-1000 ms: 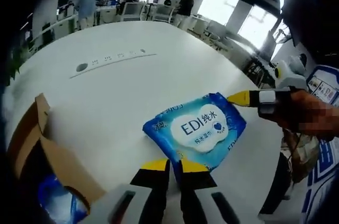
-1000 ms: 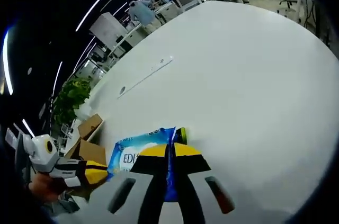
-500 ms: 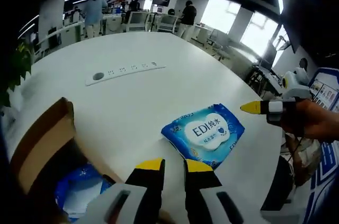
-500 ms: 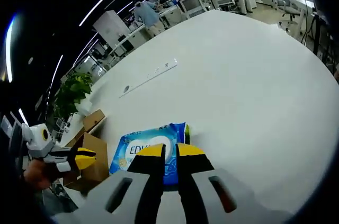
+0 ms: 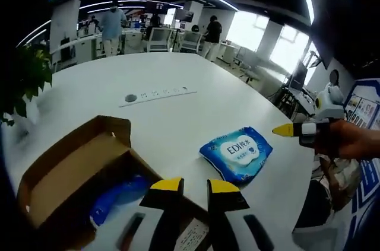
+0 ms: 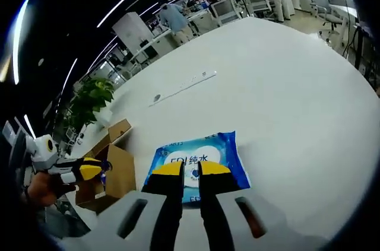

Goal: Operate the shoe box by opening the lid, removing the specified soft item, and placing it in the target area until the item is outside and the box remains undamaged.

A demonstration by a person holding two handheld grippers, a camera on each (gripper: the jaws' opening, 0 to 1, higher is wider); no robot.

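a: where is the wipes pack seen?
b: flat on the white counter, outside the open shoe box.
a: and the tools?
b: left tool and right tool are each parted slightly; nothing is held.

Two blue wipes packs are being counted: one on the counter, one inside the single open shoe box.

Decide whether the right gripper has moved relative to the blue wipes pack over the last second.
Yes. The right gripper, which was clamped on the wipes pack, has released and pulled back; the pack lies flat on the white table.
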